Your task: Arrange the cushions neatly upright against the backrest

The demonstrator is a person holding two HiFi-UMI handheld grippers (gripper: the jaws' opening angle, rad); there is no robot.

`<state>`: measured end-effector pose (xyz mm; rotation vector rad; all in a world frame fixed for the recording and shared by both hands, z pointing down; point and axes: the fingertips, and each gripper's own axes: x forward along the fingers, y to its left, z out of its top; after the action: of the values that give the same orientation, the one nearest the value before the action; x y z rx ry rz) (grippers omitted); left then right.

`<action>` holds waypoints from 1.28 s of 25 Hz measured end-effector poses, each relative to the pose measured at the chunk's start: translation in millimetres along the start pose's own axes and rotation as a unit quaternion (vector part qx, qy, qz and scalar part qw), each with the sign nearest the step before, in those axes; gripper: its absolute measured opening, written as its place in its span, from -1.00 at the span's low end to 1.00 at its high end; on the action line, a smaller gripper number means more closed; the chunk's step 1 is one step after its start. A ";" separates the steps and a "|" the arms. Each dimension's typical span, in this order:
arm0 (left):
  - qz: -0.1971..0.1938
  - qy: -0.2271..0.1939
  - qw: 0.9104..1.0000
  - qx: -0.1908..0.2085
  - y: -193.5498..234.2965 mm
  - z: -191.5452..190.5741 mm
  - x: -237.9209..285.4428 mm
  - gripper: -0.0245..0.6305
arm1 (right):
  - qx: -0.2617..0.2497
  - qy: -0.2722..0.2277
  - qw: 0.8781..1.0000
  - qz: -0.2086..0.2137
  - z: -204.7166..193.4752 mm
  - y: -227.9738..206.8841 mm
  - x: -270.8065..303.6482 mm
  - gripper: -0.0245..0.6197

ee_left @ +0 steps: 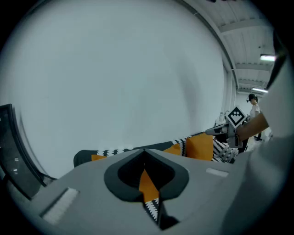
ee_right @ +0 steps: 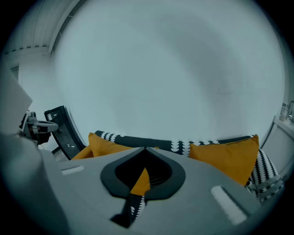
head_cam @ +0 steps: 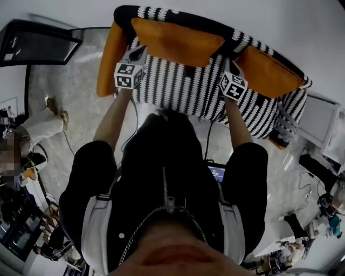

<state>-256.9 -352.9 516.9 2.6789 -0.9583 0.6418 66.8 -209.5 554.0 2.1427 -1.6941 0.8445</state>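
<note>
Two tools shut: left tool (head_cam: pixel 140 53) and right tool (head_cam: pixel 230 66) each pinch a near corner of the middle cushion (head_cam: pixel 178 40). We have it at the sofa seat's (head_cam: pixel 183 89) far edge, by the backrest (head_cam: pixel 161 13).

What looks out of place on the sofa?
The left cushion stands at the sofa's left end, turned along the side rather than against the backrest. The middle cushion and right cushion lie along the backrest. Nothing looks spilled or damaged.
</note>
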 end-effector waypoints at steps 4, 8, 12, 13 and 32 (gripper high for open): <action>-0.026 -0.026 0.999 0.012 -45.5 5.7 -25.1 -0.89 | -0.008 -0.029 0.999 0.017 -0.4 19.1 -47.4 -0.92; -0.030 -0.043 0.998 0.015 -82.1 1.0 -58.5 -0.89 | -0.013 -0.042 0.998 0.042 -19.5 47.4 -94.6 -0.92; -0.027 -0.059 0.998 0.009 -119.4 -6.7 -101.4 -0.89 | -0.027 -0.052 0.996 0.063 -44.6 71.4 -144.5 -0.92; -0.026 -0.062 0.998 0.010 -128.3 -10.8 -111.6 -0.89 | -0.031 -0.055 0.996 0.068 -50.6 76.4 -157.6 -0.92; -0.057 -0.090 0.994 0.003 -275.8 -29.6 -204.4 -0.89 | -0.050 -0.093 0.990 0.096 -90.1 92.4 -315.0 -0.92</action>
<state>-230.0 -20.9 429.3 2.8087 -0.8389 0.3864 -89.7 63.3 424.0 2.0716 -2.0167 0.6063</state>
